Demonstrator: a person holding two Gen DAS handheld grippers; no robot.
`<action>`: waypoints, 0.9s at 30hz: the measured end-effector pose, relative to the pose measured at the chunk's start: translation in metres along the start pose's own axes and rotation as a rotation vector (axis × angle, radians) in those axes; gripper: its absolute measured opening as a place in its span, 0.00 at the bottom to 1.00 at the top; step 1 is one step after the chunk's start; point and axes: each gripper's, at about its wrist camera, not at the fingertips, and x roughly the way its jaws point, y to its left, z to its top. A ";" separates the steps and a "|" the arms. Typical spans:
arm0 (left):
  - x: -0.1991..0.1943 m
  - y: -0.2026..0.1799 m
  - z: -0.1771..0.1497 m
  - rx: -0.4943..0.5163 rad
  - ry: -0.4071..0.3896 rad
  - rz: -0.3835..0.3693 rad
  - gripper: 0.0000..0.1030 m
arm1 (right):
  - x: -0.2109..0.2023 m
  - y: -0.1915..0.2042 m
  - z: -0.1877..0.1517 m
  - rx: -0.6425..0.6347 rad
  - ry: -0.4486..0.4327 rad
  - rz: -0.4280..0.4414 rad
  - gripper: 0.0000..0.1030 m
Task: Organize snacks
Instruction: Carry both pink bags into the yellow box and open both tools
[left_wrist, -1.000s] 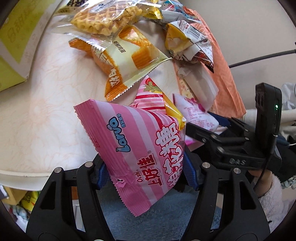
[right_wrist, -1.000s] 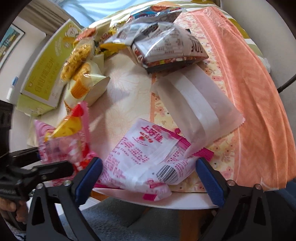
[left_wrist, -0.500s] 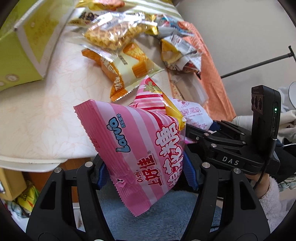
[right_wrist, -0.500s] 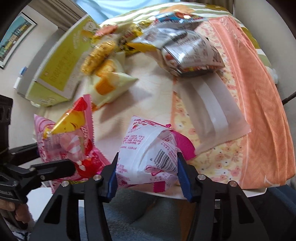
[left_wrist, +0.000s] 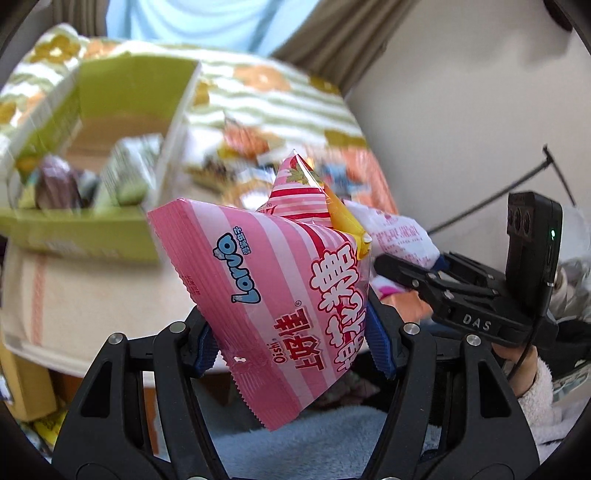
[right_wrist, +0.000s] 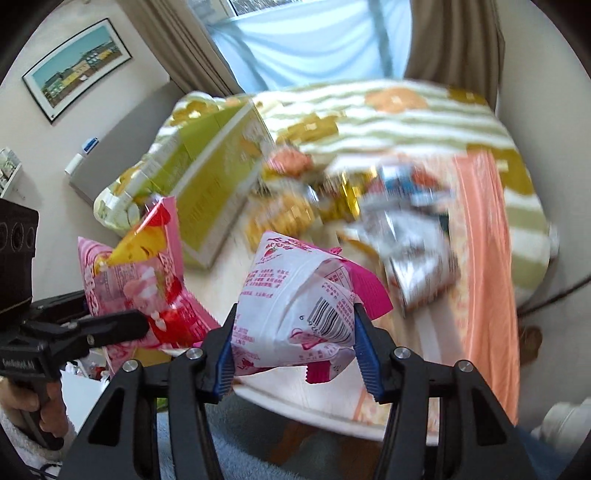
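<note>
The left gripper (left_wrist: 291, 349) is clamping a pink striped snack bag (left_wrist: 273, 295) w/ its blue pads (left_wrist: 380, 345) pressing both sides; the bag is hanging in the air near the table's (left_wrist: 92, 295) near edge, not touching it. The right gripper (right_wrist: 293, 349) is squeezing a white and pink snack bag (right_wrist: 295, 314), barcode facing the camera, also lifted above the table edge. The two bags are sitting side by side, pink striped one on the left, close but apart.

Far left on the table a green cardboard box (left_wrist: 110, 158) is standing open, w/ several packets (left_wrist: 96, 181) lying inside; blurred, so can't tell what kind. Right of the box, a loose pile of snacks (right_wrist: 354, 206) is lying on the table top, incl. a silver packet (right_wrist: 417, 266) nearer the right side. An orange cloth (right_wrist: 484, 258) is covering the table's right part, a green-striped blanket (right_wrist: 388, 118) lying beyond. A framed picture (right_wrist: 77, 70) is hanging on the far left wall.
</note>
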 end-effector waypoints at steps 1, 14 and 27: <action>-0.007 0.007 0.010 0.000 -0.021 0.001 0.61 | -0.003 0.006 0.008 -0.010 -0.016 0.001 0.50; -0.033 0.158 0.149 -0.015 -0.042 0.090 0.61 | 0.034 0.095 0.128 -0.053 -0.136 0.016 0.50; 0.043 0.249 0.208 0.023 0.175 0.132 0.77 | 0.126 0.161 0.184 0.013 -0.046 -0.032 0.50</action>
